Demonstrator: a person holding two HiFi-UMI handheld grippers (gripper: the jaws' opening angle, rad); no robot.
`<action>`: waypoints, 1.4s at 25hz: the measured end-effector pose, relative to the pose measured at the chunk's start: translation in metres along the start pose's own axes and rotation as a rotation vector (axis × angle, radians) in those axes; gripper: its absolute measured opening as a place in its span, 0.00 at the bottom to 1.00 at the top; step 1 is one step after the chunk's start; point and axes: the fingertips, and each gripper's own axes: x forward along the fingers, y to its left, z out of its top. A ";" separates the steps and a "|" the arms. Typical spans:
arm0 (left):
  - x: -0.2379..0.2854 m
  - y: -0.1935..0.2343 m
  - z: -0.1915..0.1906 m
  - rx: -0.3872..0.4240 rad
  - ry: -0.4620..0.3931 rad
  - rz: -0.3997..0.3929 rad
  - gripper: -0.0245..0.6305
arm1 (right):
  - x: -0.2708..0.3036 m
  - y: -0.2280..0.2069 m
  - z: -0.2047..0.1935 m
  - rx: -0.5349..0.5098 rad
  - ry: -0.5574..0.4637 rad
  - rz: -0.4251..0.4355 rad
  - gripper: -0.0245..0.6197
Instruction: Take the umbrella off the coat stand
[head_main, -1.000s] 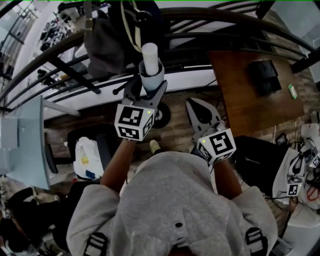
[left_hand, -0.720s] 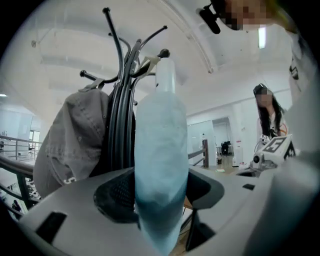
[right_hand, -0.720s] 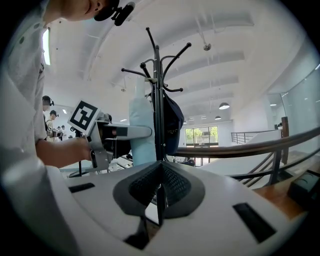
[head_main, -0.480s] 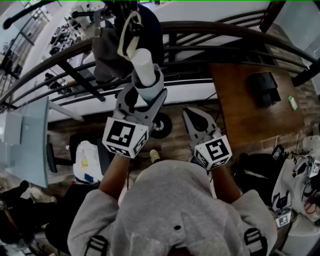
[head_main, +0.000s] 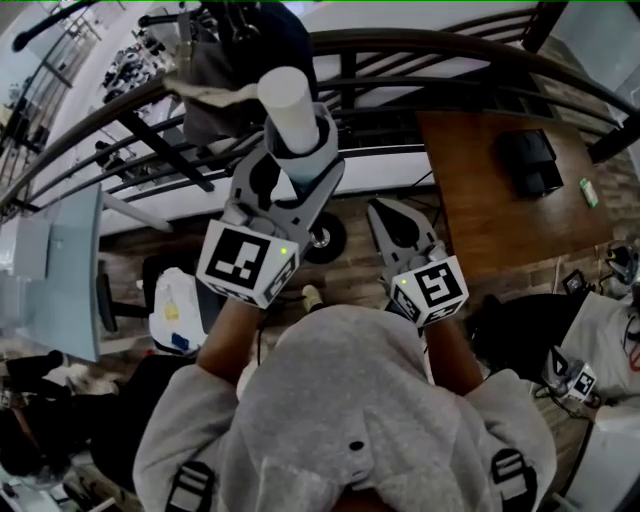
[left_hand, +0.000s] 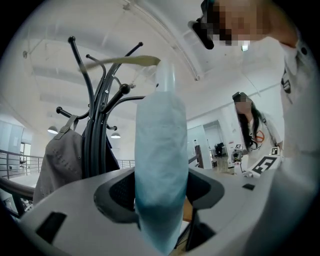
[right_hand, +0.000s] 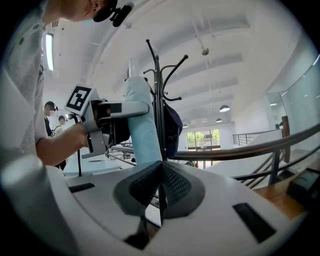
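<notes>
The left gripper (head_main: 298, 160), clamped on the folded pale-blue umbrella (head_main: 288, 100), has lifted it higher beside the coat stand (left_hand: 95, 125) in the last second; a beige strap (left_hand: 122, 61) now stretches towards the hooks, so release looks incomplete; the right gripper (head_main: 397, 222) waits alongside, jaws together, empty.

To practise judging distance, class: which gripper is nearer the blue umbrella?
Left. The left gripper is clamped on the umbrella; the right gripper, jaws together and empty, sits apart to its right.
</notes>
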 end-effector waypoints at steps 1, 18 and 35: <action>-0.001 -0.004 -0.002 -0.004 0.005 -0.002 0.46 | -0.004 0.000 0.000 0.002 -0.004 -0.003 0.05; -0.027 -0.089 -0.065 -0.102 0.111 0.092 0.46 | -0.093 -0.051 -0.018 0.039 0.003 -0.033 0.05; -0.086 -0.138 -0.103 -0.162 0.244 0.226 0.46 | -0.126 -0.042 -0.049 0.121 0.059 0.021 0.05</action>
